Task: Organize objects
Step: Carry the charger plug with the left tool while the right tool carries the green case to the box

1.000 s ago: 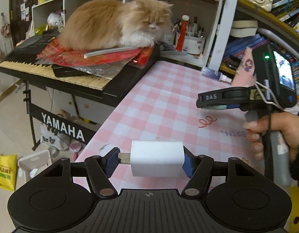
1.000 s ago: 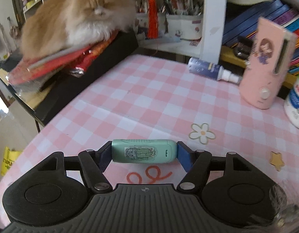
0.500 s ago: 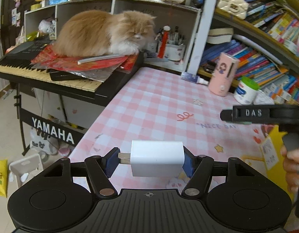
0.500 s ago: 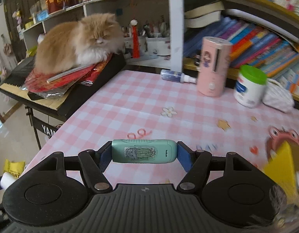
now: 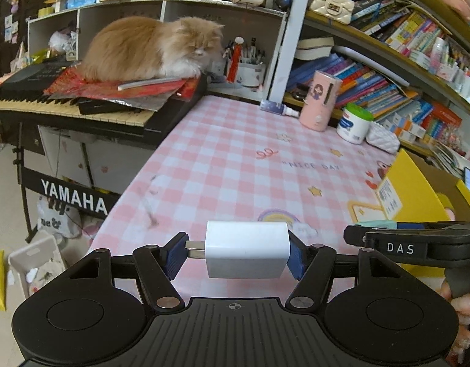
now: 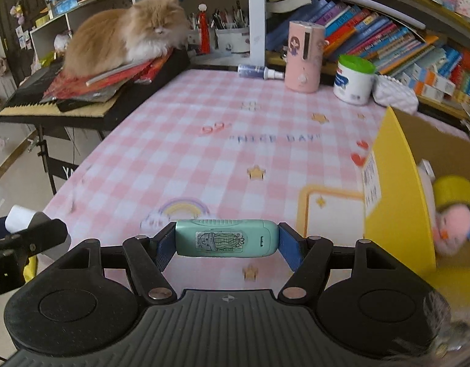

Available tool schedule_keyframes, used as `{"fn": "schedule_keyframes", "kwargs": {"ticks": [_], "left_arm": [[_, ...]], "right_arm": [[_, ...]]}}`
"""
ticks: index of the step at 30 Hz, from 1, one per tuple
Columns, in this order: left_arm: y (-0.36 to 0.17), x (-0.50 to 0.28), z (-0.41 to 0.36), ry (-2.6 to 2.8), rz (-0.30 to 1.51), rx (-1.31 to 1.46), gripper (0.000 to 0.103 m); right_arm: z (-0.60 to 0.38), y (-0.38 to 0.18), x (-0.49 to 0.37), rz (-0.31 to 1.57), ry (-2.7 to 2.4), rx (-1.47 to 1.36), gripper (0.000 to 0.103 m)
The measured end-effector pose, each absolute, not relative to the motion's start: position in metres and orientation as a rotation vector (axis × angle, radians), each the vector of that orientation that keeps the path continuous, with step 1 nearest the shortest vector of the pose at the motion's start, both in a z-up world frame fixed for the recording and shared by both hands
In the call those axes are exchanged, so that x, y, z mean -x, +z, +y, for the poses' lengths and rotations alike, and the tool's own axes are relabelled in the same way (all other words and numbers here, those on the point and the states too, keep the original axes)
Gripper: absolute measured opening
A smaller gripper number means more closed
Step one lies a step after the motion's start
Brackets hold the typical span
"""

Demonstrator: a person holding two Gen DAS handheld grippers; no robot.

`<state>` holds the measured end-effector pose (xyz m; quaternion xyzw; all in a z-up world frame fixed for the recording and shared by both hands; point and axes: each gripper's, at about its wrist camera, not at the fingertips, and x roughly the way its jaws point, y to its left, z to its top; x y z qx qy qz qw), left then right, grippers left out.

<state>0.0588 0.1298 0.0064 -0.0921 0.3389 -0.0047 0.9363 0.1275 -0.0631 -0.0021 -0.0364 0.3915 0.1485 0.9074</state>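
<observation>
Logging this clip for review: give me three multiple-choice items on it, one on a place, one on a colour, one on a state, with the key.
1. Where is the cat lying?
A. on the keyboard
B. in the box
C. on the tablecloth

2. What colour is the jar lid?
A. red
B. green
C. white

3. What are the left tongs doing?
A. hanging open and empty
B. clamping a charger
C. clamping a book

Key:
1 A, it rests on red papers on top of the keys.
2 B, the white jar's cap is green.
3 B, the white charger sits pinched between both blue pads.
</observation>
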Motion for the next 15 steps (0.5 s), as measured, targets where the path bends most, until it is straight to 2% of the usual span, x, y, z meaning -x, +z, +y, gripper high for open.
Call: {"fn": "schedule_keyframes", "kwargs": {"ticks": [15], "left_arm": [[0.000, 0.004, 0.102, -0.175, 0.738, 0.106, 0.065]], "right_arm": [[-0.097, -0.011, -0.023, 0.815, 0.175, 0.006, 0.067]]}}
